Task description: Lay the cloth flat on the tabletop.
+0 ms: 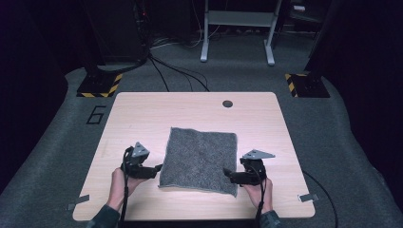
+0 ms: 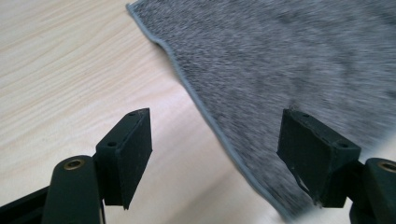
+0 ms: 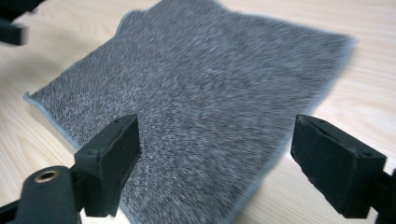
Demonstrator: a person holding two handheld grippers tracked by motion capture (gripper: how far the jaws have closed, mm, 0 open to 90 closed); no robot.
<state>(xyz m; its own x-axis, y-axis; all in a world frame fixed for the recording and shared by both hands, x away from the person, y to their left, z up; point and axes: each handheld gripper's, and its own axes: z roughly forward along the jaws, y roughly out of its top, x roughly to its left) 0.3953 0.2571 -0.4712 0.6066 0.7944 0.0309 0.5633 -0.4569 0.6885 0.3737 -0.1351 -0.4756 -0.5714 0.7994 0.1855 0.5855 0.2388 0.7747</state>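
both tools, left (image 1: 159, 167) and right (image 1: 225, 172), open beside grey cloth (image 1: 199, 159), floor marking "6" (image 1: 96, 115)

Flat on the table (image 1: 142, 107), about midway across and toward the near edge: the cloth (image 1: 199, 159). Just left of its near-left corner, the left gripper (image 1: 159, 167); over its near-right corner, the right gripper (image 1: 225, 171). Behind the cloth, near the far edge, a round hole (image 1: 227, 103). Beyond the table, on the floor, cables (image 1: 176, 71) and 1 frame stand (image 1: 237, 28).
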